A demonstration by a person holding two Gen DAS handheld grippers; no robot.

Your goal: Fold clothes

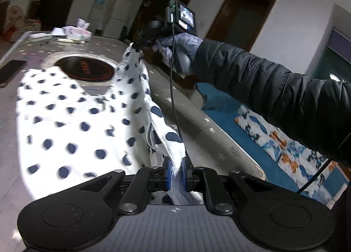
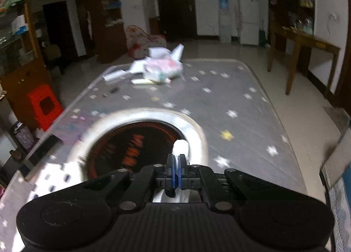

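Garment [image 1: 72, 120], white, navy-dotted: spread beside round burner [image 1: 87, 68]; left gripper [image 1: 174, 167] clamped on near edge, right gripper [image 2: 176, 164] pinching far corner, raised.

The left gripper [image 1: 174, 166] has its blue pads clamped tight. The right gripper [image 2: 176, 166] is likewise closed, raised by a gloved right hand [image 1: 177, 46] on a dark-sleeved, outstretched arm [image 1: 274, 89].

The garment [image 1: 72, 120] is white with navy polka dots; the tablecloth [image 2: 230, 98] is grey, scattered with pale stars — one yellow. Blue gripper pads [image 1: 167, 165], a red stool [image 2: 45, 105] — a black quilted sleeve [image 1: 274, 89].
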